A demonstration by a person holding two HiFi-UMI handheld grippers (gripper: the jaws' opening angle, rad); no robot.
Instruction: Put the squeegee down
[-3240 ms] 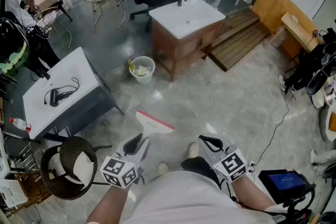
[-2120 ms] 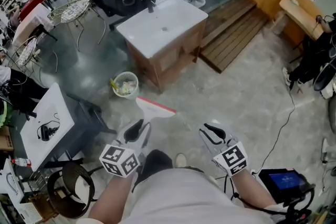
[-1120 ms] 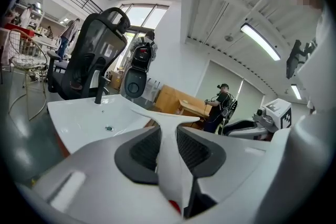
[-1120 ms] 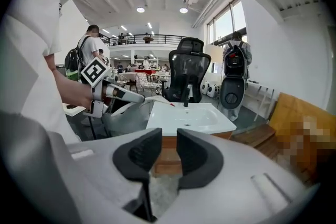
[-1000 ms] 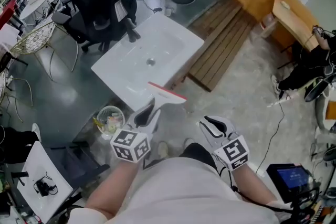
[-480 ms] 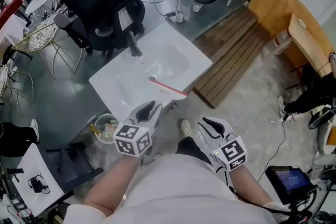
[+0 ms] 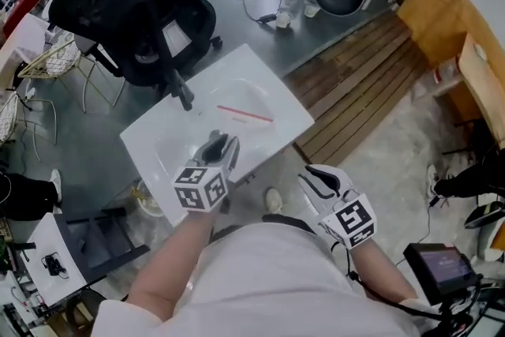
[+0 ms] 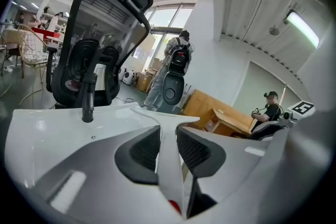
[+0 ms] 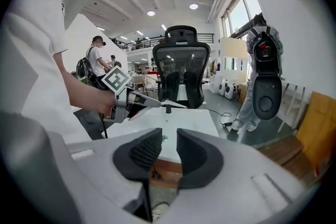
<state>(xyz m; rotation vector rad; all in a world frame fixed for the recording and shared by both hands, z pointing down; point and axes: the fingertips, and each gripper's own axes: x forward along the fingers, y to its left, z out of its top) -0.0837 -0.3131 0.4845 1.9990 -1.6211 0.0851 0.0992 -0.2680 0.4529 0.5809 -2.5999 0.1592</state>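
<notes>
Grey polished floor lies all around, and the person stands over it with a gripper in each hand. The left gripper (image 7: 219, 144) is clenched on the squeegee (image 7: 246, 114). In the left gripper view its two dark pads press on the white handle (image 8: 168, 165) from either side. The handle runs straight out ahead of the jaws and widens into the blade, whose red edge lies crosswise in front of the gripper.

Directly under this gripper and the blade is a white ceramic sink top (image 7: 158, 150) on a wooden cabinet. The blade seems to hang just above the basin, though from overhead contact cannot be ruled out. Beyond the gripper and a little to its left a black faucet (image 7: 183, 95) rises from the sink's far edge. Further off behind the faucet stands a black mesh office chair (image 7: 134, 4).

The right gripper (image 7: 318, 181) is held lower and to the right of the left one, off the sink's near corner and above the floor. Its pads stand a narrow gap apart with nothing between them (image 9: 161, 152). Ahead of it and to its right lies a slatted wooden platform (image 7: 355, 95). Well to its right a small lit screen (image 7: 438, 264) sits on a stand.
</notes>
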